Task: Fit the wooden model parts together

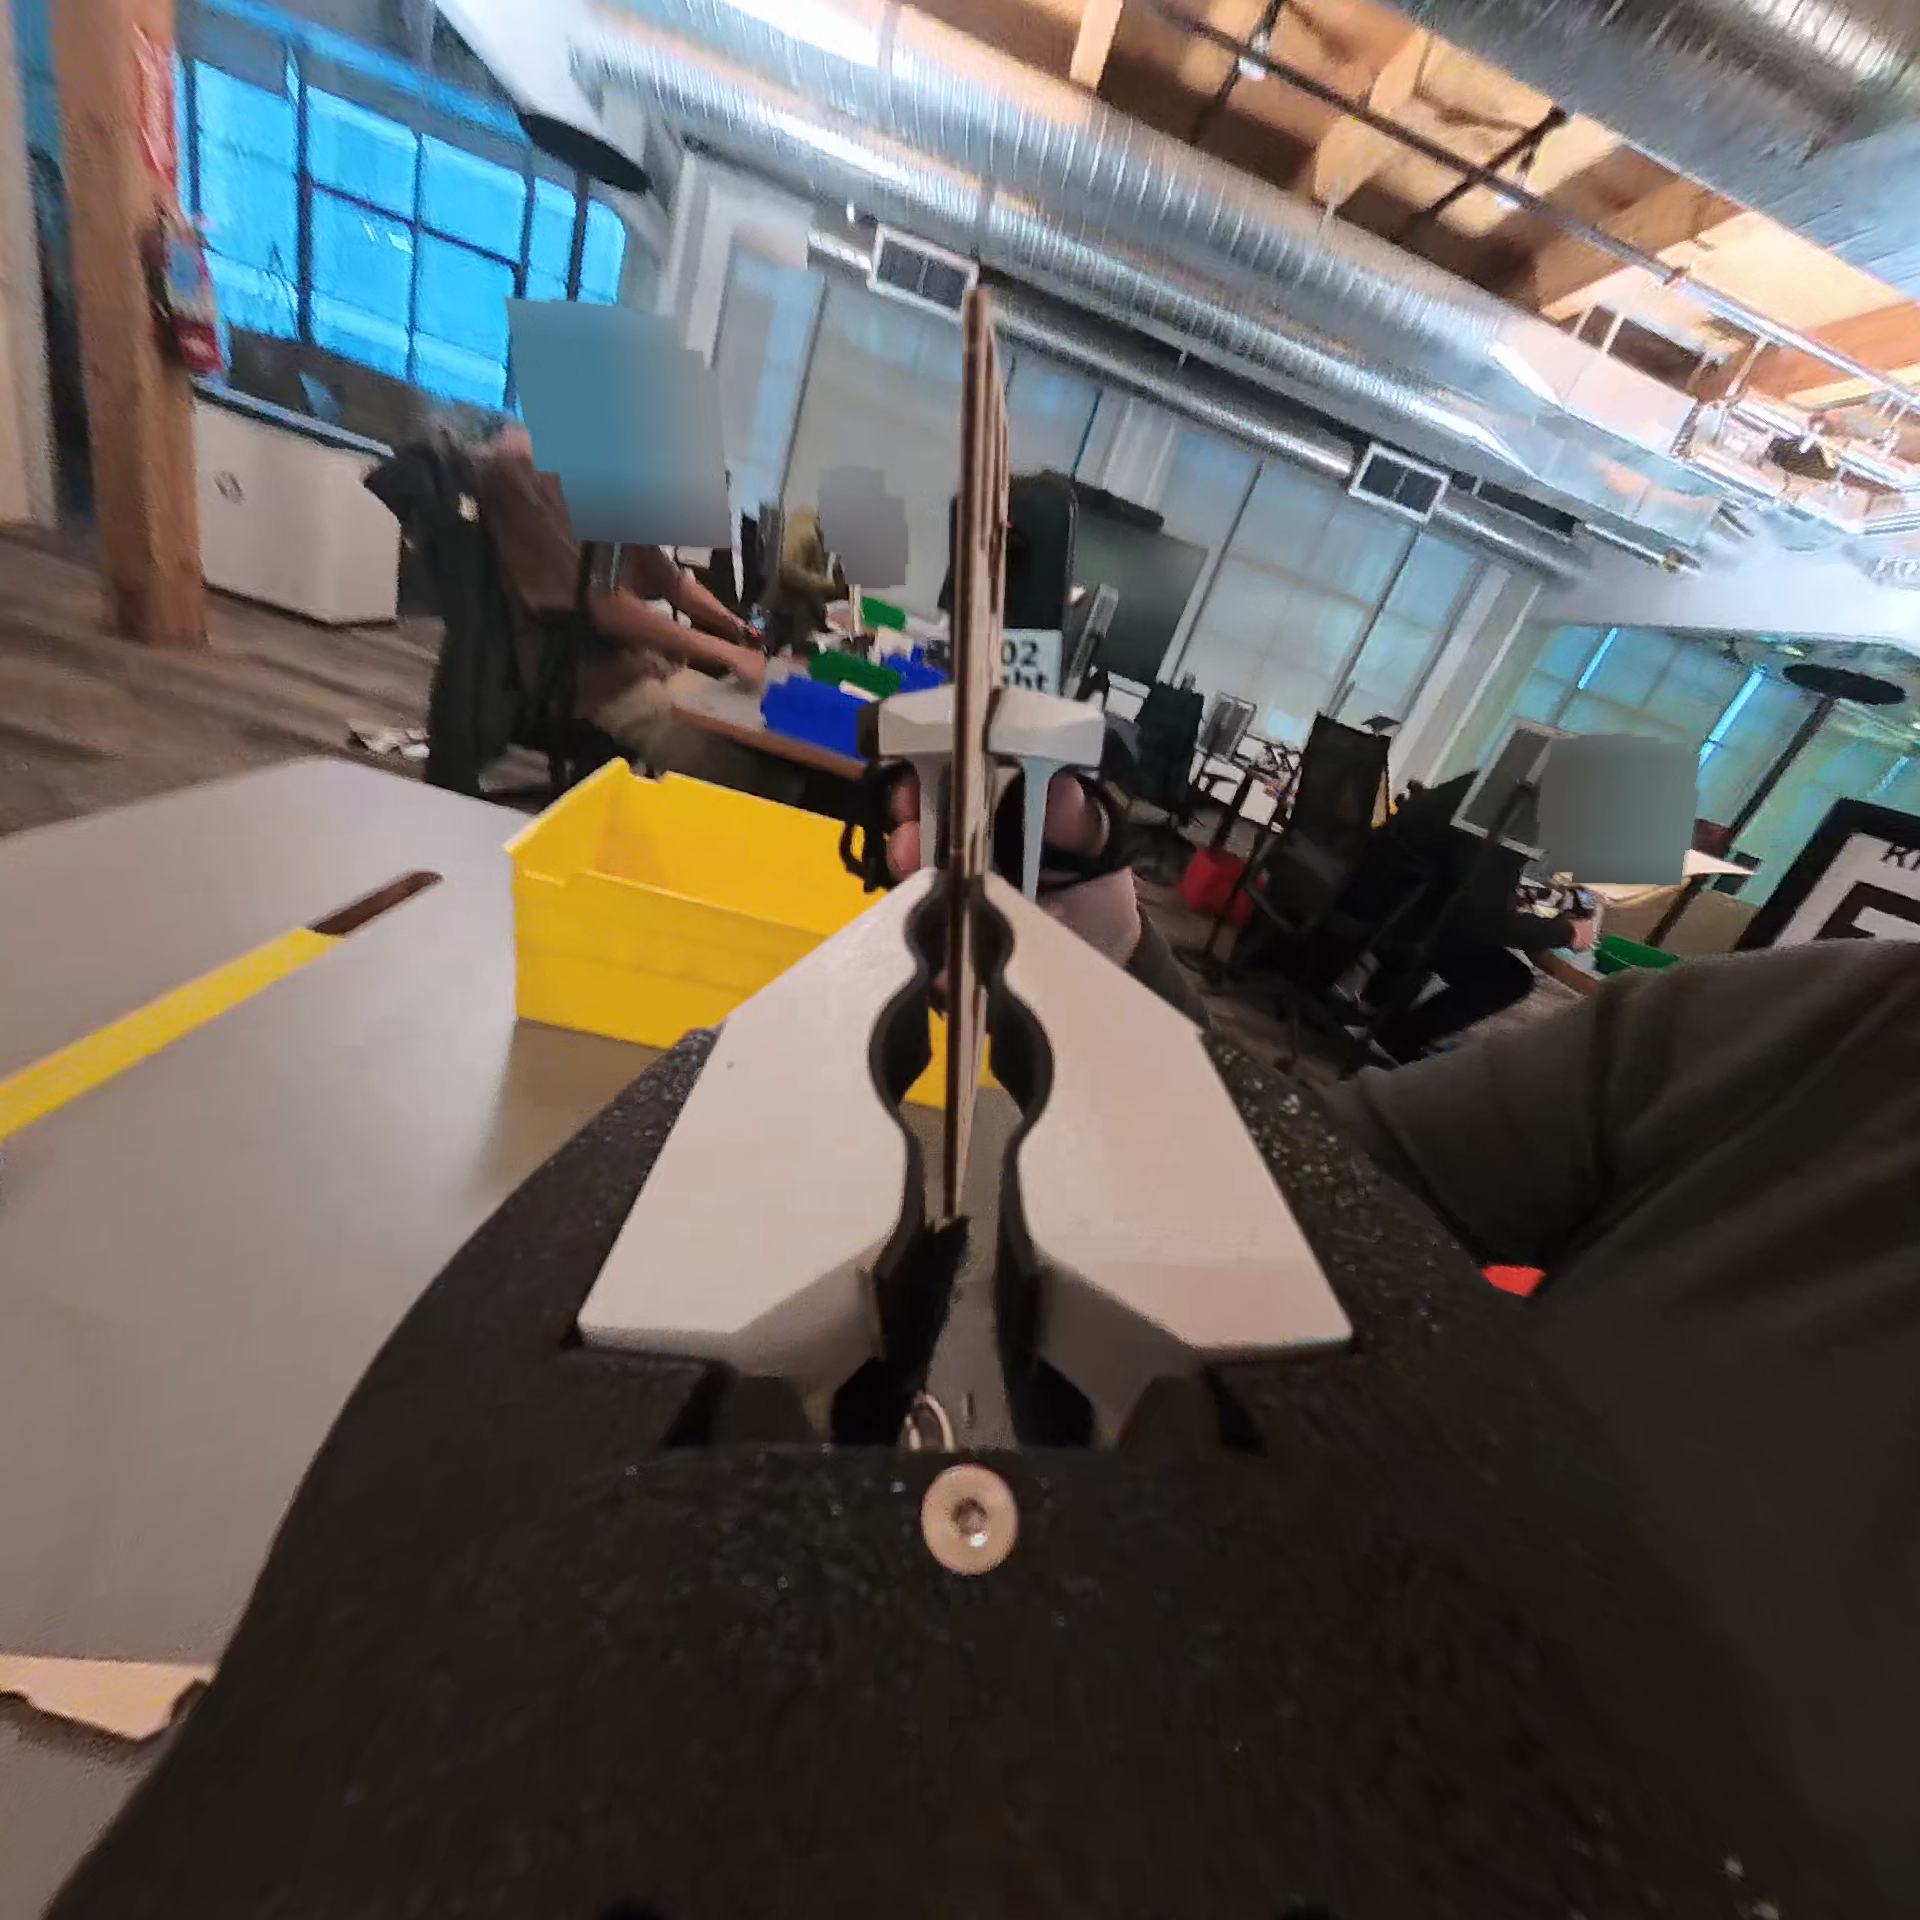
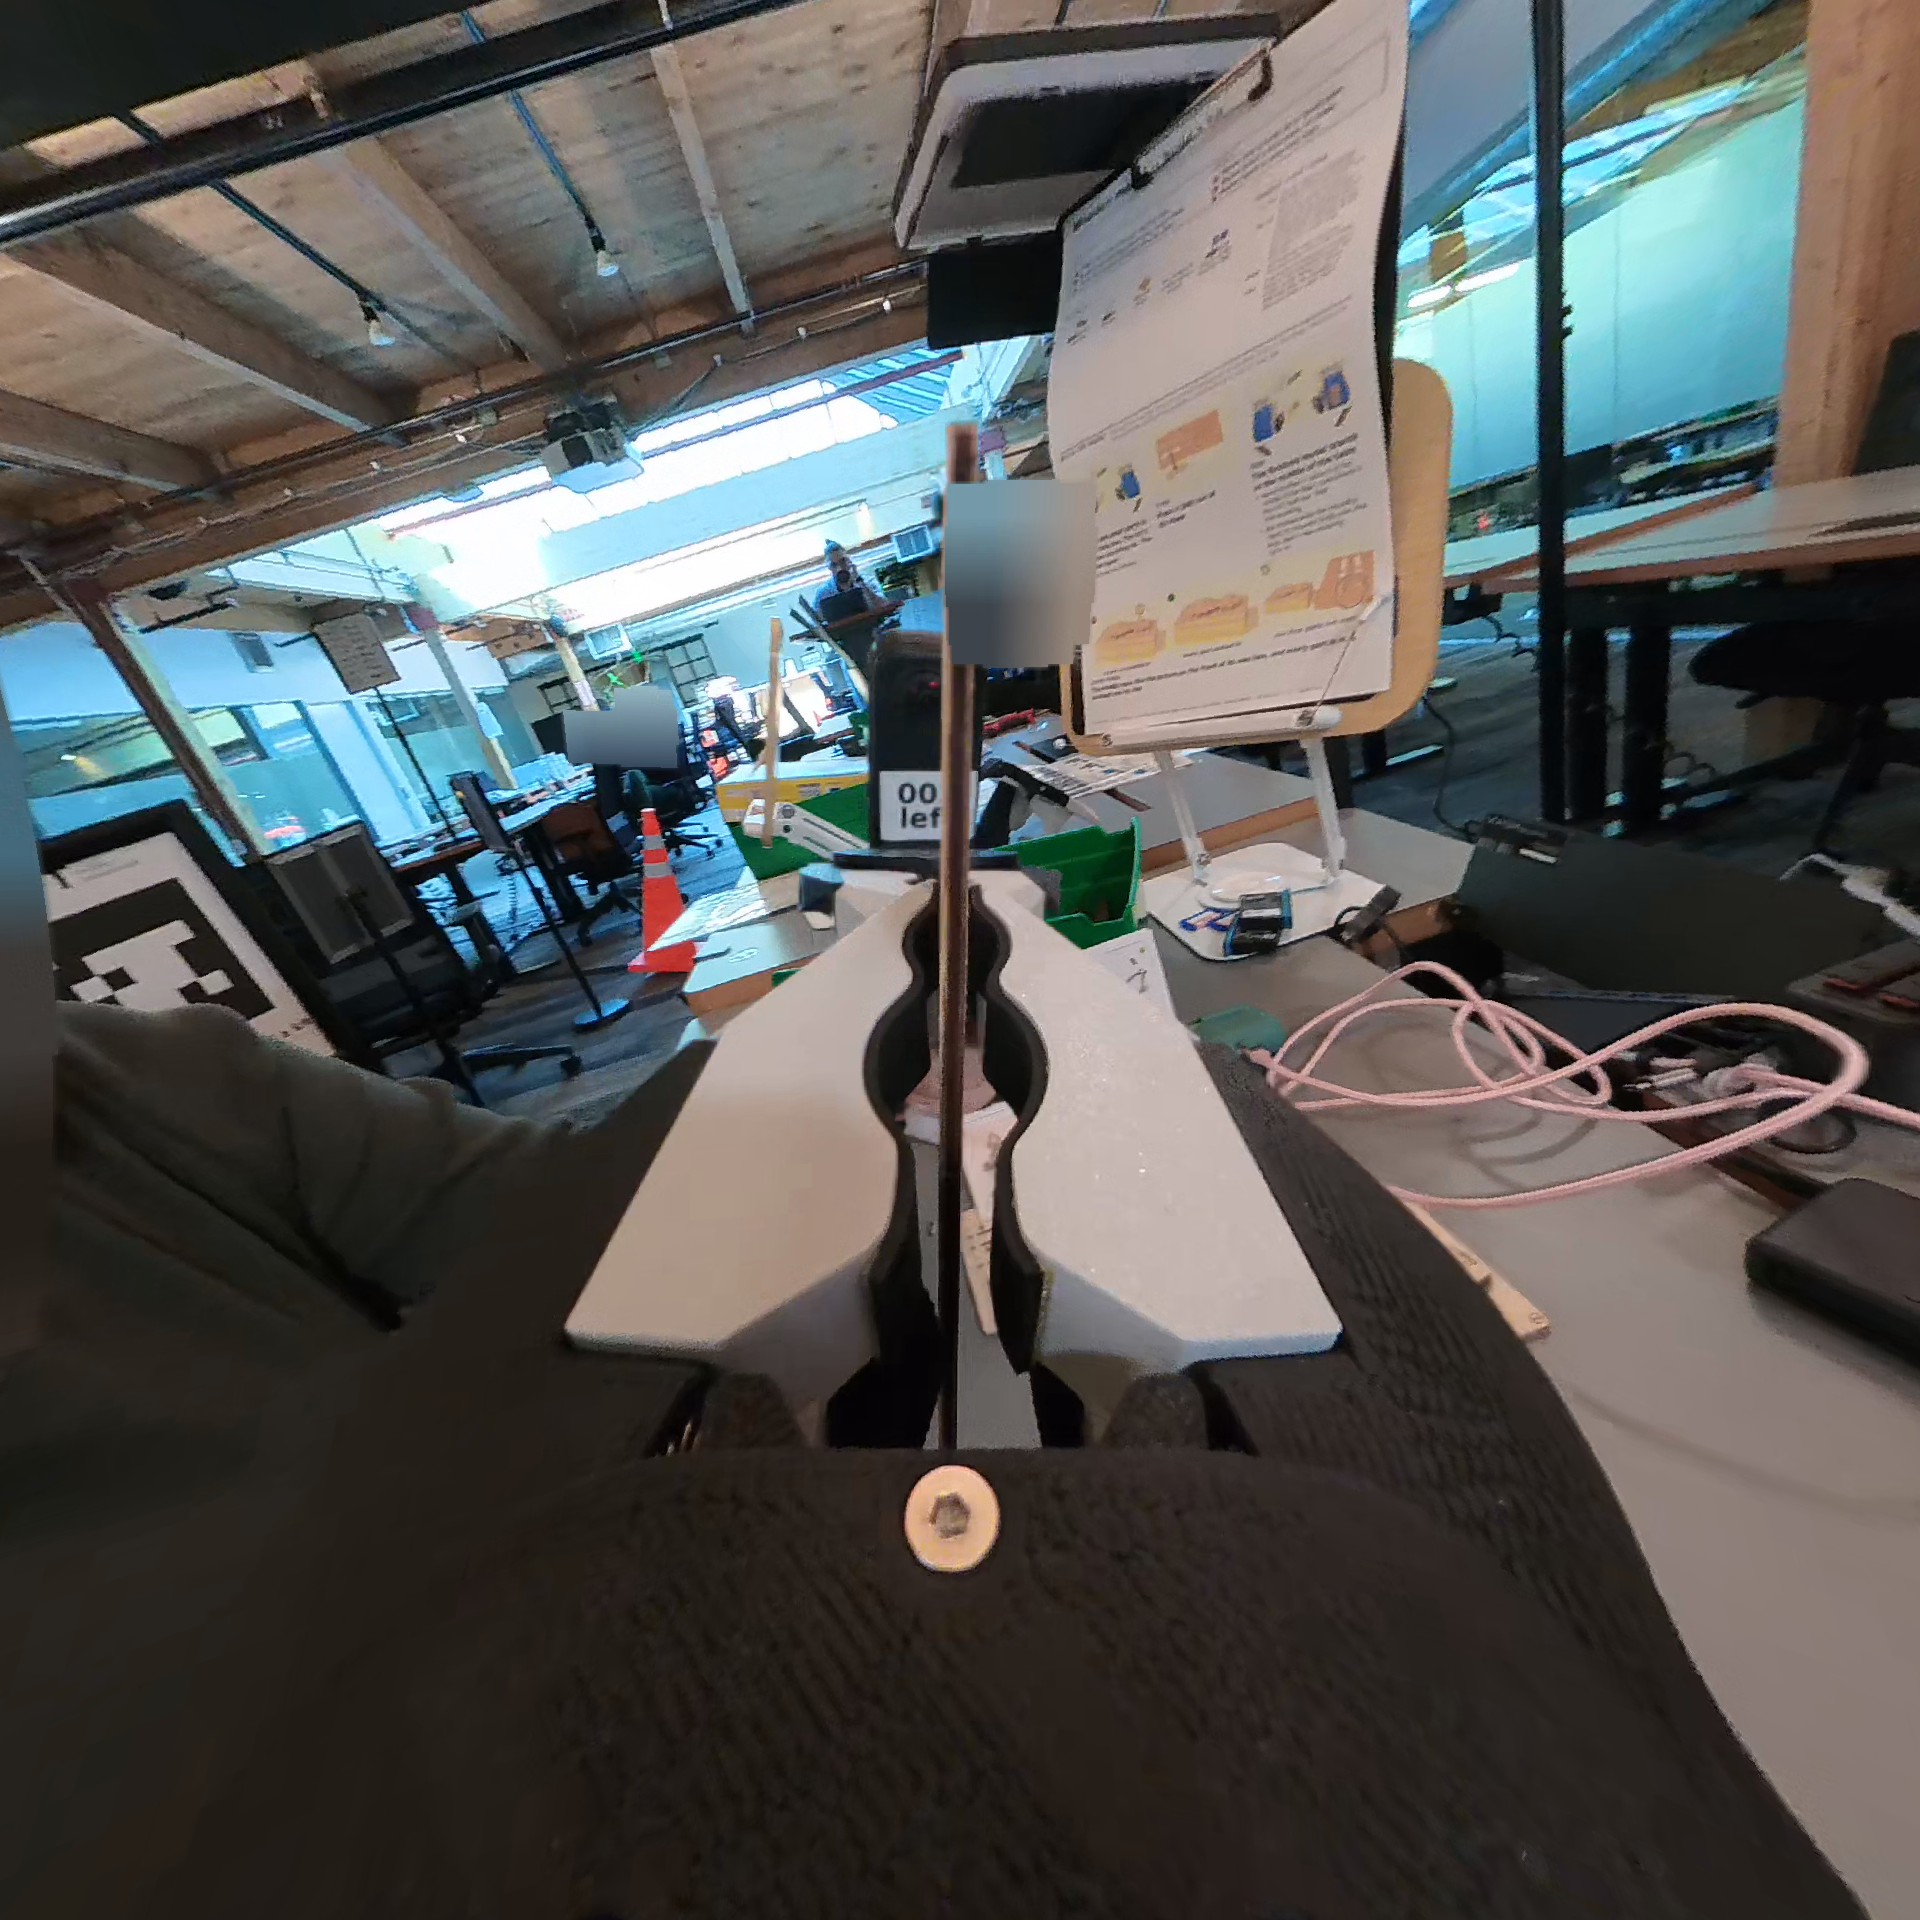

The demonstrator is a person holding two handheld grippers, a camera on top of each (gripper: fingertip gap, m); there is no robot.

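Observation:
My left gripper (image 1: 961, 883) is shut on a thin wooden panel (image 1: 977, 582). The panel is seen edge-on and stands up between the grey fingers (image 1: 821, 1122). My right gripper (image 1: 992, 727) faces it from the far side, and the same panel edge passes between its fingers. In the right wrist view, my right gripper (image 2: 954, 894) is shut on a thin wooden panel (image 2: 958, 727), also edge-on. My left gripper (image 2: 914, 821) shows just beyond it. I cannot tell whether this is one panel or two held flush. Both are held above the table.
A yellow bin (image 1: 665, 914) stands on the grey table (image 1: 260, 1195), which has a yellow tape stripe (image 1: 156, 1029). An instruction sheet on a stand (image 2: 1226, 416), a green bin (image 2: 1086, 873), a pink cable (image 2: 1558, 1049) and a black device (image 2: 1839, 1257) lie to the right. A dark sleeve (image 1: 1662, 1143) is close. Left and right tips are no more than a few centimetres apart.

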